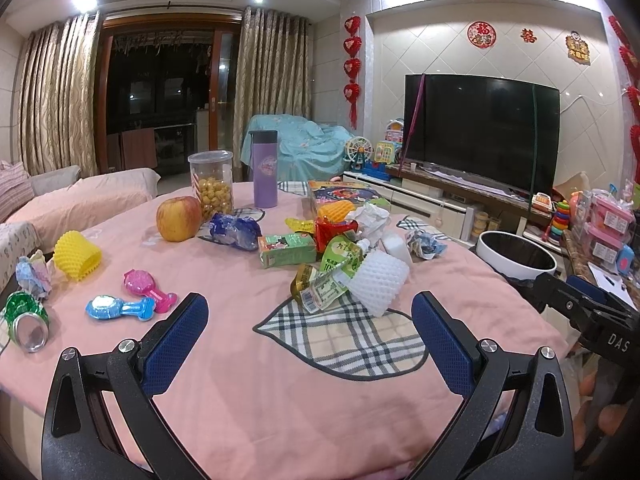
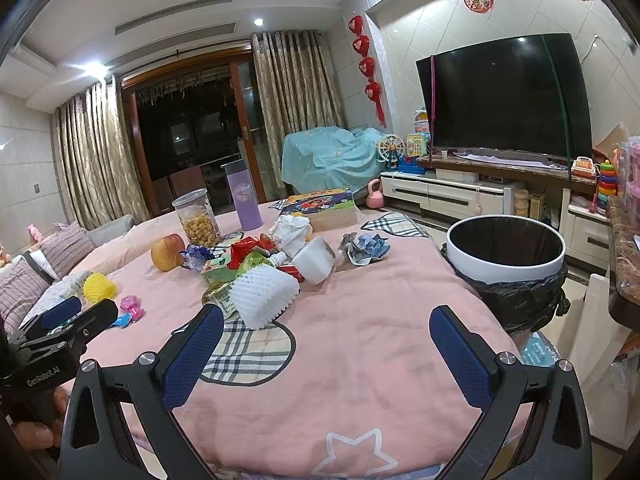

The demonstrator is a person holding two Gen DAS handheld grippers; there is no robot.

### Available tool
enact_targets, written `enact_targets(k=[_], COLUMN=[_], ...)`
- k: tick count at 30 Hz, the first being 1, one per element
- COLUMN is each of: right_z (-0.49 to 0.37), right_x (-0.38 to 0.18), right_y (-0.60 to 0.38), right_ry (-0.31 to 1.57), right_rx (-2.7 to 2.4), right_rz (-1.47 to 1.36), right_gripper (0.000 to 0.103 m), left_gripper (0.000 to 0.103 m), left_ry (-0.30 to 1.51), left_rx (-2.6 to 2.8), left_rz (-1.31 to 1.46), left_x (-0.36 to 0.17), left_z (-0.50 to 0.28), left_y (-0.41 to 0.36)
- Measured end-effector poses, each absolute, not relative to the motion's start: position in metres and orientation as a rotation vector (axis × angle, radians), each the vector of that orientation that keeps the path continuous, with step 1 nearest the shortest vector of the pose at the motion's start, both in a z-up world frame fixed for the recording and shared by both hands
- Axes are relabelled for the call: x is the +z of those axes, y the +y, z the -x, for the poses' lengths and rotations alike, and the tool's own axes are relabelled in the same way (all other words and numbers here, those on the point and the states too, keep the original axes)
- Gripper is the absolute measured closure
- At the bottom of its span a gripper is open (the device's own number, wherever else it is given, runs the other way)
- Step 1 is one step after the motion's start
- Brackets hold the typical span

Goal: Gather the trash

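Green can [image 1: 25, 317] partly off-frame

Left gripper [image 1: 310, 332] spread wide, right gripper [image 2: 326, 344] likewise, both seemingly hovering

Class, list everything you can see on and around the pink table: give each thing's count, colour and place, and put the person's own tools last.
Apple: one, red-yellow, far left of table.
Snack jar: one, clear, behind the apple.
Flask: one, purple, far middle.
Yellow foam net: one, left side.
White foam net: one, front of the pile.
Green carton: one, in the pile.
Crumpled tissue: one, white, back of the pile.
Can: one, green, crushed, left edge.
Toy wrappers: two, pink and blue, left front.
Book: one, colourful, far side.
Bin: one, white with black liner, right of table.
Television: one, black, right wall.
Left tool: one, blue pads, open.
Right tool: one, blue pads, open.
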State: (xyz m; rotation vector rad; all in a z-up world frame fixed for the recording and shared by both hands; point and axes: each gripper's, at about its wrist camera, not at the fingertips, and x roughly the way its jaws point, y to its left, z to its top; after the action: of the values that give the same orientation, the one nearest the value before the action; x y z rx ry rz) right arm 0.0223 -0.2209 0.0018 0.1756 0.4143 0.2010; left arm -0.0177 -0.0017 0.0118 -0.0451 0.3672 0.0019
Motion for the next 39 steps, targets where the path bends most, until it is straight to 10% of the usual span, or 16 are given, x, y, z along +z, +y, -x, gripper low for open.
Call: enact_targets(k=[25, 39], right_z=[-0.101, -0.172], right_x=[-0.03, -0.057], right_y=[-0.187, -0.172], right_ry=[0.668, 0.822], right_rx=[0.363, 0.442], right_rz=[-0.269, -0.421], right_gripper=[0.001, 0.02], left_gripper=[0.0, 0.0], left_ry=[0.554, 0.699], left_rx=[-0.018, -0.151], left_rz=[0.021, -0.016], left_x=[-0.024, -0.038], left_z=[-0.058, -0.14], left_y=[0.034, 0.036])
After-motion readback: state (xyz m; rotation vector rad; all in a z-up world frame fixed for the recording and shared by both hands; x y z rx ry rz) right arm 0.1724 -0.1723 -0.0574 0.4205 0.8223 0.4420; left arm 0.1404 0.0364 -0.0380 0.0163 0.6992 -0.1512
